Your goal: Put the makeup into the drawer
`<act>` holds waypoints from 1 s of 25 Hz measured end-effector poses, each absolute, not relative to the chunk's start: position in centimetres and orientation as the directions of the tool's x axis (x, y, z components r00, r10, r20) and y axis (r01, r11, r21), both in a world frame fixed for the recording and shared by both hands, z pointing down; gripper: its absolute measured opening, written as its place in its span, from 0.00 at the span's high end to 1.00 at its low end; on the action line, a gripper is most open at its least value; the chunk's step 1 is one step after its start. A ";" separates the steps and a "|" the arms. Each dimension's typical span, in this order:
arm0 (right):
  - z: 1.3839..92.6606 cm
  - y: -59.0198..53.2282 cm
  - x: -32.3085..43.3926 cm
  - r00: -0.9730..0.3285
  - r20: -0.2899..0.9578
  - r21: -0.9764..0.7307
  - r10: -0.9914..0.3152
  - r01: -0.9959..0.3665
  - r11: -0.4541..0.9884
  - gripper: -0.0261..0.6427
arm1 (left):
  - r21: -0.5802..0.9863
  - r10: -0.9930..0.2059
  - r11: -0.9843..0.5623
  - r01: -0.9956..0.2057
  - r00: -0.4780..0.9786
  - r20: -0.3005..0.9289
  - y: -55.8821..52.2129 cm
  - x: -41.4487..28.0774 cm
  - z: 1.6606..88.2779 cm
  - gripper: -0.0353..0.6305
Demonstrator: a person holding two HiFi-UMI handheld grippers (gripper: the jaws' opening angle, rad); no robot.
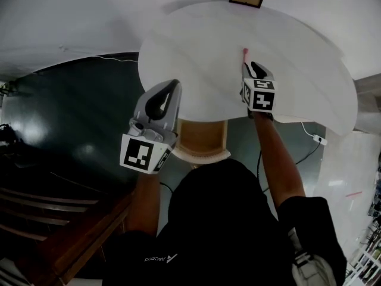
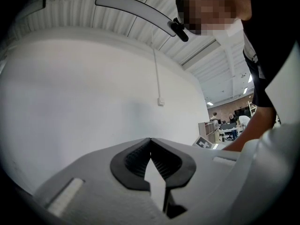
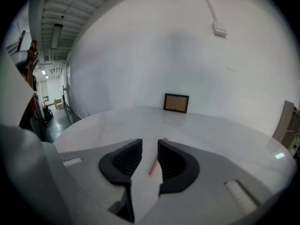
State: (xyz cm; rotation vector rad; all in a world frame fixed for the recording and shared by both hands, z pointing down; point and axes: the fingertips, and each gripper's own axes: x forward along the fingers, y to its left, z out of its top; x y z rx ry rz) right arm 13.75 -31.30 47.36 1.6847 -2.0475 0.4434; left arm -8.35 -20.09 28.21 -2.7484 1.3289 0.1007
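**Head view:** the pink makeup stick (image 1: 244, 53) lies on the white table (image 1: 196, 46), upper middle of the frame. It sits just beyond your right gripper (image 1: 256, 69), with its long axis running away from you, in line with the jaws. Your left gripper (image 1: 171, 89) is well apart from it, beside the open drawer (image 1: 205, 155). The white print on your shirt is too small to read.

**Left gripper view:** the jaws meet at the tips and hold nothing.

**Right gripper view:** the jaws stand partly apart with the stick (image 3: 153, 165) lying between them, not clamped. This hand is nearer, so it likely takes the stick.
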 end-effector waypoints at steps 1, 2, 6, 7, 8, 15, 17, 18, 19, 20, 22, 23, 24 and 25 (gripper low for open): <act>48.0 -31.9 13.9 -0.149 0.545 0.037 -0.825 -0.979 0.201 0.80 | -0.048 -0.781 -0.616 -0.786 0.617 -0.090 -20.4 -8.4 28.5 0.93; 48.7 -32.4 14.1 -0.146 0.560 0.037 -0.815 -0.979 0.201 0.80 | -0.046 -0.784 -0.613 -0.789 0.615 -0.084 -20.7 -8.4 28.8 0.93; 51.6 -34.5 14.8 -0.135 0.627 0.027 -0.767 -0.980 0.195 0.79 | -0.033 -0.796 -0.602 -0.798 0.603 -0.056 -21.8 -8.4 30.1 0.93; 52.1 -34.8 14.9 -0.131 0.643 0.026 -0.755 -0.981 0.193 0.79 | -0.030 -0.798 -0.599 -0.800 0.600 -0.050 -22.0 -8.5 30.3 0.93; 52.7 -35.1 15.0 -0.126 0.657 0.026 -0.743 -0.981 0.190 0.79 | -0.028 -0.801 -0.596 -0.802 0.597 -0.045 -22.1 -8.7 30.6 0.93; 54.7 -36.2 15.7 -0.101 0.717 0.017 -0.690 -0.987 0.161 0.79 | -0.013 -0.814 -0.580 -0.815 0.580 -0.021 -22.5 -9.5 31.8 0.93; 55.1 -36.2 15.6 -0.102 0.729 0.012 -0.677 -0.987 0.162 0.79 | -0.011 -0.815 -0.579 -0.816 0.579 -0.020 -22.5 -9.5 31.9 0.93; 55.3 -36.2 15.7 -0.103 0.733 0.009 -0.672 -0.987 0.161 0.79 | -0.010 -0.815 -0.579 -0.816 0.579 -0.018 -22.5 -9.5 32.0 0.93; 55.3 -36.2 15.7 -0.105 0.735 0.005 -0.670 -0.987 0.160 0.79 | -0.009 -0.816 -0.578 -0.816 0.578 -0.016 -22.5 -9.5 32.0 0.93; 55.4 -36.3 15.7 -0.107 0.736 0.003 -0.668 -0.987 0.162 0.79 | -0.008 -0.817 -0.577 -0.817 0.577 -0.014 -22.4 -9.5 32.1 0.93; 55.3 -36.3 15.6 -0.113 0.735 0.001 -0.669 -0.986 0.167 0.80 | -0.007 -0.820 -0.573 -0.820 0.573 -0.012 -22.3 -9.8 32.2 0.93; 55.4 -36.3 15.5 -0.115 0.733 0.000 -0.670 -0.986 0.169 0.80 | -0.007 -0.821 -0.571 -0.821 0.571 -0.010 -22.2 -9.9 32.3 0.93; 55.4 -36.2 15.5 -0.118 0.731 -0.002 -0.672 -0.985 0.171 0.80 | -0.007 -0.822 -0.569 -0.822 0.569 -0.008 -22.1 -9.9 32.4 0.93; 55.4 -36.2 15.5 -0.121 0.730 -0.004 -0.673 -0.985 0.172 0.81 | -0.007 -0.822 -0.569 -0.822 0.569 -0.007 -22.0 -9.9 32.5 0.93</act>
